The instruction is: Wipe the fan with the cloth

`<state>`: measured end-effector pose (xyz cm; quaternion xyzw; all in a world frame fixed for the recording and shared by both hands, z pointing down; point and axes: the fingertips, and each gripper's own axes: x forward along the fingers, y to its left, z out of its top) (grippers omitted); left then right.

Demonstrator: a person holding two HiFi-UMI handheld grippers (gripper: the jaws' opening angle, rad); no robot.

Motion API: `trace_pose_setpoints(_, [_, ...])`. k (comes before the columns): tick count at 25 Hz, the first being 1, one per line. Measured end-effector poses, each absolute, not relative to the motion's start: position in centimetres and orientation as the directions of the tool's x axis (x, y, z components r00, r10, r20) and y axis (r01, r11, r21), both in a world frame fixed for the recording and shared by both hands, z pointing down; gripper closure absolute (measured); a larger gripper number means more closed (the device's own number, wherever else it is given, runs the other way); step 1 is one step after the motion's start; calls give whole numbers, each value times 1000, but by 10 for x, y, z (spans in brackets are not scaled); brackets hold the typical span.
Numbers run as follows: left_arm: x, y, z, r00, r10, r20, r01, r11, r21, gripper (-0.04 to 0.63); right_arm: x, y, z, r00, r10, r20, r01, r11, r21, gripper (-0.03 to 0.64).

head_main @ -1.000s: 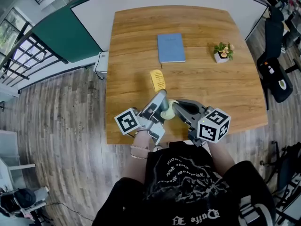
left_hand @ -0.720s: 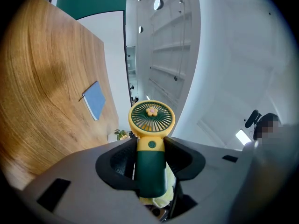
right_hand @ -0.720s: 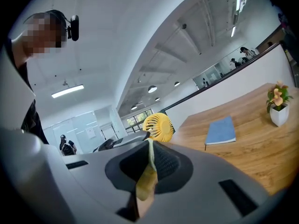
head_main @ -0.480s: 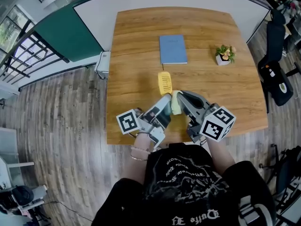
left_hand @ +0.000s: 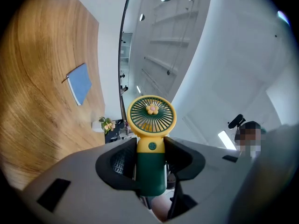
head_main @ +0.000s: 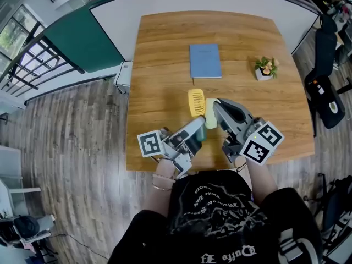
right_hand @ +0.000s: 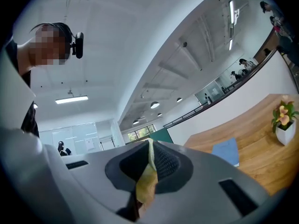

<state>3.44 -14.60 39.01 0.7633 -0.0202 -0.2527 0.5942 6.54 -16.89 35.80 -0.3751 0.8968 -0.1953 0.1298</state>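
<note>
We have the fan (left_hand: 151,125) clamped by its green handle in the left claw (left_hand: 150,161), held above the table (head_main: 165,65) with its yellow head free, and the right claw (right_hand: 149,158) is pinched shut on the pale yellow cloth (right_hand: 145,185). From the head view the cloth sits just beside the fan's head, though we cannot tell whether they touch. We judge the pick-up done and the wiping itself barely begun, if at all.
</note>
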Motion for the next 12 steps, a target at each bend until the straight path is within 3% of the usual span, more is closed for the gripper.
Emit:
trace_pose_setpoints(7, [48,-136,398,940,-241,-243,157,-330,931,397,67,-171,326,-765,-639,-83,-596,750,-286,588])
trace_pose_setpoints(12, [50,-137,401,963,-209,-171,78,-394,916,397,70,-184,323,-769,-635,-72,-599,756,-265,588])
